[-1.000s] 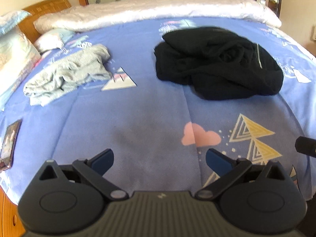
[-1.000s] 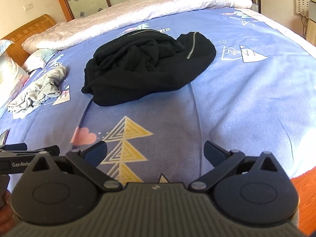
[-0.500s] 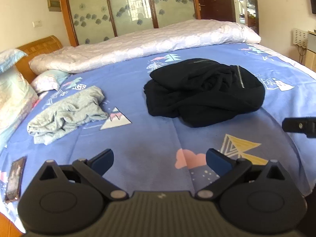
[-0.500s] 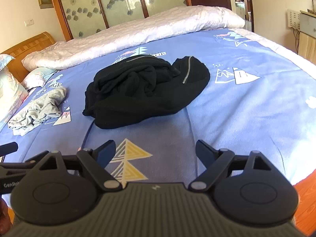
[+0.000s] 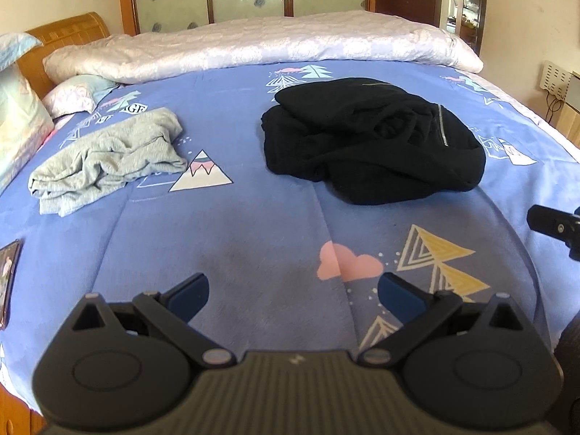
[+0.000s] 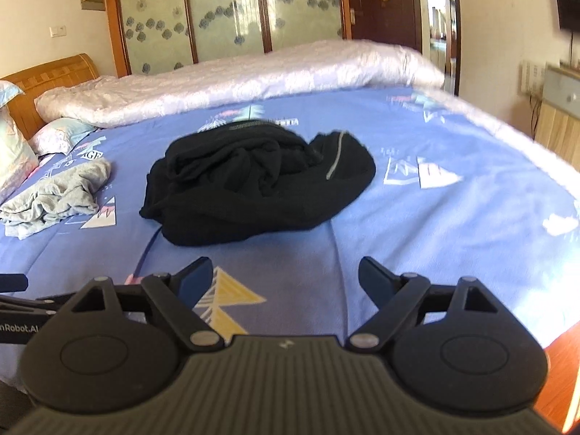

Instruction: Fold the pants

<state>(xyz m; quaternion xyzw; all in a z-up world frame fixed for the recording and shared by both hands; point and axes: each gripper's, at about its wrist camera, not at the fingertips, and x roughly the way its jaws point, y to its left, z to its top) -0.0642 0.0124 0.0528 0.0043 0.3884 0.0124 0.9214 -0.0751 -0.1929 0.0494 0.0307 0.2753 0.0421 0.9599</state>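
Pants, black and crumpled into a loose heap [image 5: 369,137], lie in the middle of a blue bedspread printed with triangles and pink clouds [image 5: 235,235]; a silver zip shows on the heap's right side. In the right wrist view the same heap [image 6: 253,185] sits straight ahead, slightly blurred. The left gripper [image 5: 293,295] hovers over the near part of the bedspread with its blue-tipped fingers [image 5: 190,295] spread wide, holding nothing, well short of the pants. The right gripper [image 6: 285,282] also hangs above the near edge with fingers [image 6: 377,281] released and nothing between them, the heap just beyond. A black part of the right gripper pokes in at the right edge of the left wrist view, and part of the left one shows at the left edge of the right wrist view.

A rumpled light grey garment [image 5: 108,159] rests to the left of the pants, apart from them. A white quilted duvet [image 5: 253,43] is rolled along the far side of the bed. A patterned pillow [image 5: 76,94] lies at the far left beside a wooden headboard [image 5: 65,32]. A dark phone [image 5: 7,279] lies at the near left edge.
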